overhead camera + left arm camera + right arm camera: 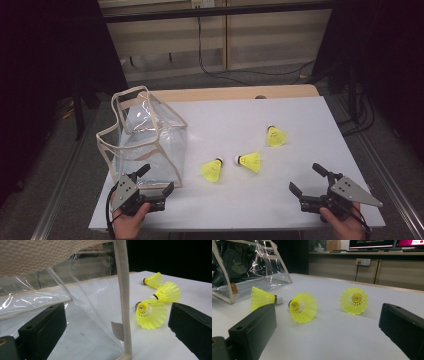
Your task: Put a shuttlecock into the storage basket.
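Observation:
A clear plastic bag point(150, 135) with beige trim stands open at the table's left. Three yellow shuttlecocks lie to its right: one near the bag point(212, 170), one in the middle point(249, 161) and one farther back point(276, 136). My left gripper point(157, 178) is open just in front of the bag. In the left gripper view the bag's beige corner edge point(123, 302) rises between the jaws, untouched, and the nearest shuttlecock point(151, 313) lies beyond it. My right gripper point(304, 177) is open at the front right, facing the shuttlecocks point(303, 307), with nothing between its jaws.
The white tabletop point(250, 210) has bare room along the front and the right. Its wooden far edge point(235, 93) faces cabinets and floor cables point(240, 70). Metal rails run along both sides of the table.

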A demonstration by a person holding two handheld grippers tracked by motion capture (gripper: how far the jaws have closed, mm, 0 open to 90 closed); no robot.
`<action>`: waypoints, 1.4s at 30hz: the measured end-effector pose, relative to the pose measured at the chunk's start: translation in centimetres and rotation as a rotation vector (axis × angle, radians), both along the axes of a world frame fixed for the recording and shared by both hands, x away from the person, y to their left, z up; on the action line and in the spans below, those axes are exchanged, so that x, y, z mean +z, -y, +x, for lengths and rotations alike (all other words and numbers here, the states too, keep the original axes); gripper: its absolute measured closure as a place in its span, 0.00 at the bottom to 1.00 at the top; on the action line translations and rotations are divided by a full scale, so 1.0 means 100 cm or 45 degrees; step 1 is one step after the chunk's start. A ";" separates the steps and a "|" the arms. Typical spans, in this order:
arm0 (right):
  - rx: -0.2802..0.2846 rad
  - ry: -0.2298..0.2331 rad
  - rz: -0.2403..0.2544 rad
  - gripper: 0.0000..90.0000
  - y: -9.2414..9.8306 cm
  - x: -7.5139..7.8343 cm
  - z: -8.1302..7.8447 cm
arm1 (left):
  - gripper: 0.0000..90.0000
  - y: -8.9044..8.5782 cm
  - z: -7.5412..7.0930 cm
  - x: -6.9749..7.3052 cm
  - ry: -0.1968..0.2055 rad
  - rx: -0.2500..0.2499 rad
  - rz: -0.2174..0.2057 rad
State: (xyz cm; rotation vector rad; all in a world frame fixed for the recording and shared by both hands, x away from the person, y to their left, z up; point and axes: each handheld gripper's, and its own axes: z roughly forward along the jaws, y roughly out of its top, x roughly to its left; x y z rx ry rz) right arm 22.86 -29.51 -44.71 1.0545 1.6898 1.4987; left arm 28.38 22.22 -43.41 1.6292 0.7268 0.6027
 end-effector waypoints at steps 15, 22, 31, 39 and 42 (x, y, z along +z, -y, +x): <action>0.008 0.001 -0.001 0.01 -0.001 0.000 0.000 | 0.02 0.006 -0.002 0.001 -0.014 -0.051 0.001; 0.010 0.003 -0.004 0.01 -0.001 0.001 0.000 | 0.02 0.009 -0.003 0.002 -0.025 -0.072 -0.016; 0.017 0.008 0.001 0.01 0.000 0.001 -0.001 | 0.02 0.015 -0.004 0.002 -0.026 -0.114 0.002; 0.020 0.009 0.001 0.01 -0.001 0.001 -0.001 | 0.02 0.018 -0.005 0.003 -0.033 -0.133 -0.003; 0.027 0.010 -0.001 0.01 -0.002 0.001 0.000 | 0.02 0.021 -0.006 0.003 -0.040 -0.143 -0.001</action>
